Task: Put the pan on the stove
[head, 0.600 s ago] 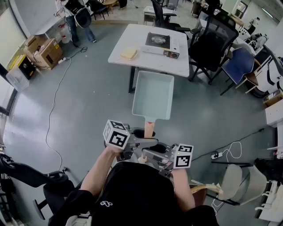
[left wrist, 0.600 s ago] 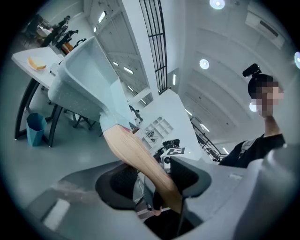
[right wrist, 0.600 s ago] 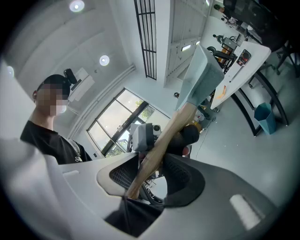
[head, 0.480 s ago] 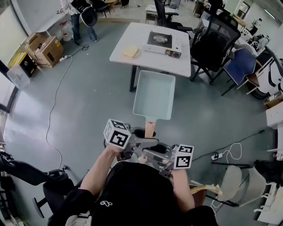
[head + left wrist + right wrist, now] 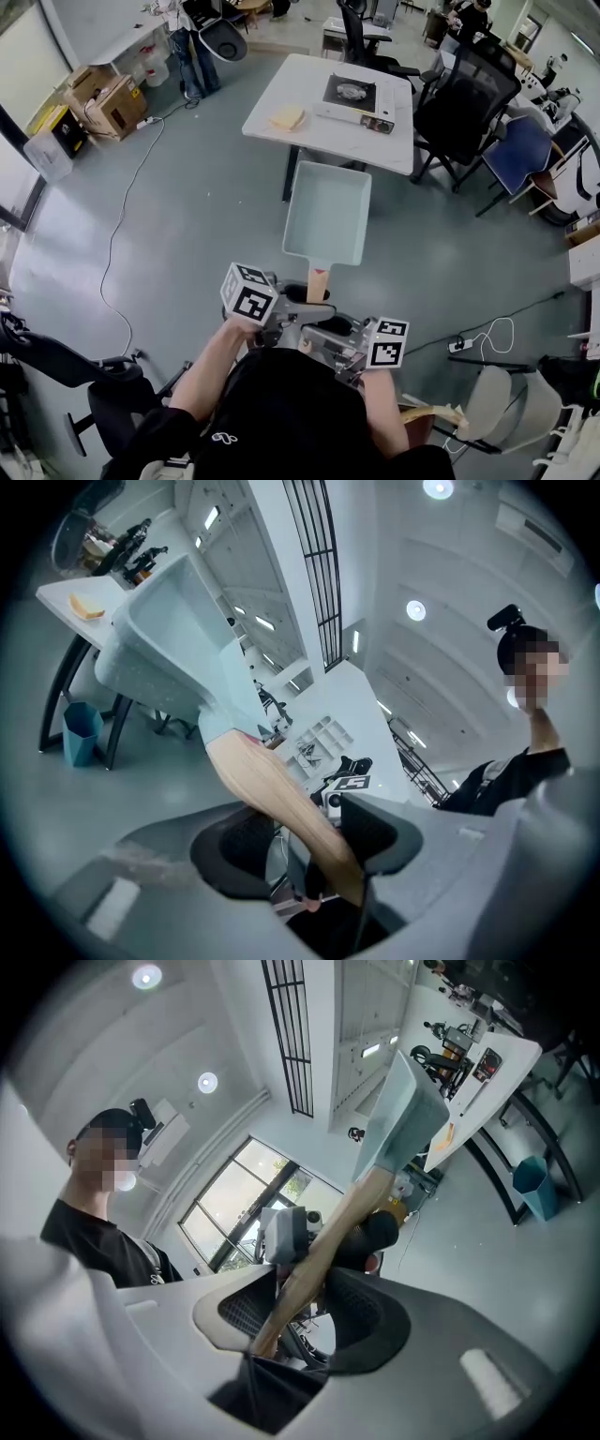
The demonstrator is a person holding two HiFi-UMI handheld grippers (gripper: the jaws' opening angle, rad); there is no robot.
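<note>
A pale teal rectangular pan (image 5: 328,214) with a wooden handle (image 5: 318,279) hangs level above the floor in front of me. My left gripper (image 5: 302,302) and my right gripper (image 5: 317,330) are both shut on that handle, one behind the other, close to my body. In the left gripper view the handle (image 5: 277,785) runs between the pads of the left gripper (image 5: 302,844) up to the pan (image 5: 164,639). In the right gripper view the handle (image 5: 328,1232) crosses the right gripper (image 5: 298,1309) toward the pan (image 5: 410,1110). The portable stove (image 5: 354,97) stands on the white table (image 5: 323,141) ahead.
A yellow block (image 5: 288,117) lies on the table left of the stove. Black office chairs (image 5: 466,103) stand to the table's right. Cardboard boxes (image 5: 94,101) and a white cable (image 5: 117,234) lie on the floor at the left. A person (image 5: 192,42) stands far back.
The table and stove have come slightly nearer in the head view. The pan stays held the same way in both grippers. The person at the back has shifted right.
</note>
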